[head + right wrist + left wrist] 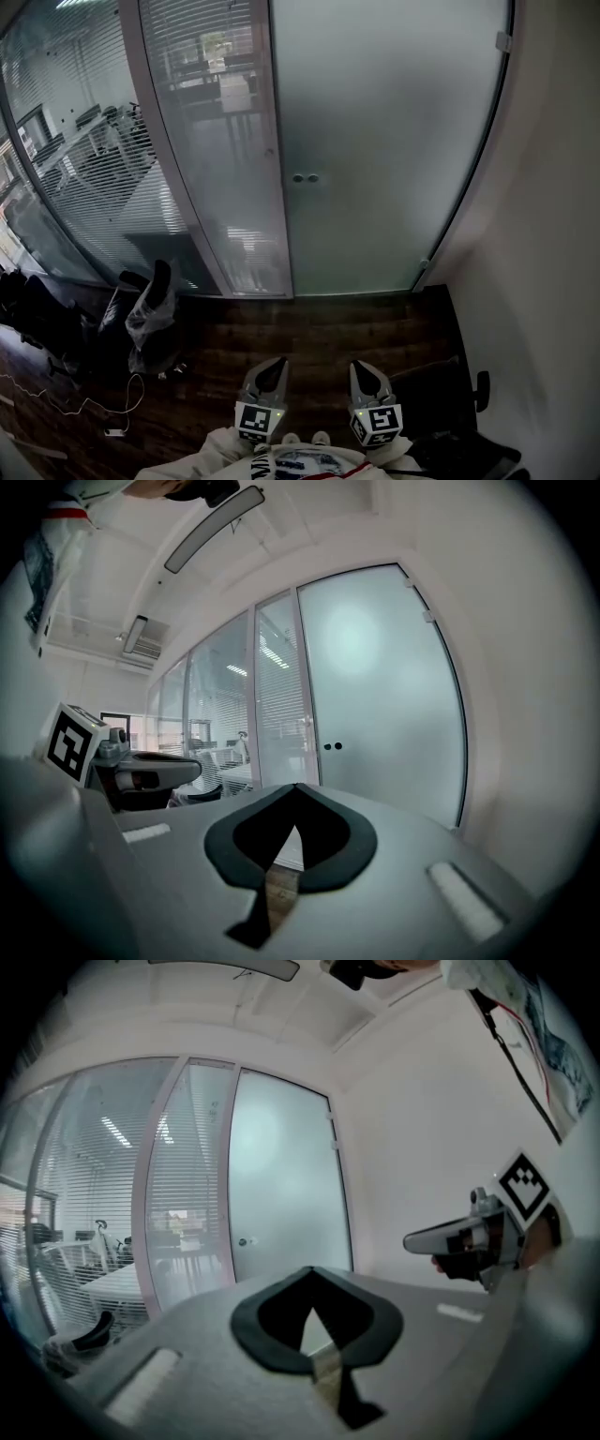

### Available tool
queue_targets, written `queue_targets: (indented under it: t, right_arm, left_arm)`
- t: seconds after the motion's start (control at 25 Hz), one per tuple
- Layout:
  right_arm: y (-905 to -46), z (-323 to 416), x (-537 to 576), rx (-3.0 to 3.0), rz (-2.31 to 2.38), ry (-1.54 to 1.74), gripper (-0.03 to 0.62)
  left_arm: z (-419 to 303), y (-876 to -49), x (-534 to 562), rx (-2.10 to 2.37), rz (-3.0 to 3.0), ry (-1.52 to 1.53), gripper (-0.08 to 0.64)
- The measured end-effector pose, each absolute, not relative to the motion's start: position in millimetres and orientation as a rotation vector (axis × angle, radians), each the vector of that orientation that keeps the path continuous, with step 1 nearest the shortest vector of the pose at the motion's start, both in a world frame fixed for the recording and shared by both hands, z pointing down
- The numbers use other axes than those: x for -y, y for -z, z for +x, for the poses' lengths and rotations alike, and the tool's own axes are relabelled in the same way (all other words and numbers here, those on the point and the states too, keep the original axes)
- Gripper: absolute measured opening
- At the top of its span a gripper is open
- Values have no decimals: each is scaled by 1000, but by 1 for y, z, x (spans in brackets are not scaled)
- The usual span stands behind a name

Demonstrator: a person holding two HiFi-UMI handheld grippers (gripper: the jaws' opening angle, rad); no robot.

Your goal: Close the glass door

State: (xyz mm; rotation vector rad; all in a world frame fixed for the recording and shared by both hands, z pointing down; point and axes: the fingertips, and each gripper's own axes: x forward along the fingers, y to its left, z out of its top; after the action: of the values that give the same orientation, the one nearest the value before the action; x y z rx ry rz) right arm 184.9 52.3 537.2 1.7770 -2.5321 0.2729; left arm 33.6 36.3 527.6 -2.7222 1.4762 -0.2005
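A dark wood-plank floor (309, 328) is seen ahead of the left gripper (272, 364) and right gripper (366, 369). A plain white wall (553, 234) is pictured to the right gripper's right; a glass partition with horizontal blinds (84, 169) and heaped black bags (42, 314) are pictured to the left gripper's left.

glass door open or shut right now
Shut, it seems: the door lies flush in its frame, and the edge by the knobs meets the frame with no gap showing.
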Motion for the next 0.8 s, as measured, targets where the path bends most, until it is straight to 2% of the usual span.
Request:
queue_targets:
  t: [0.44, 0.8]
  right_arm:
    - [-537, 169, -46, 2528, 1734, -269, 5]
    - [-543, 174, -45, 2525, 1726, -284, 5]
  left_arm:
    - [14, -533, -34, -1517, -2716, 180, 2]
    - [26, -522, -34, -1486, -2742, 232, 2]
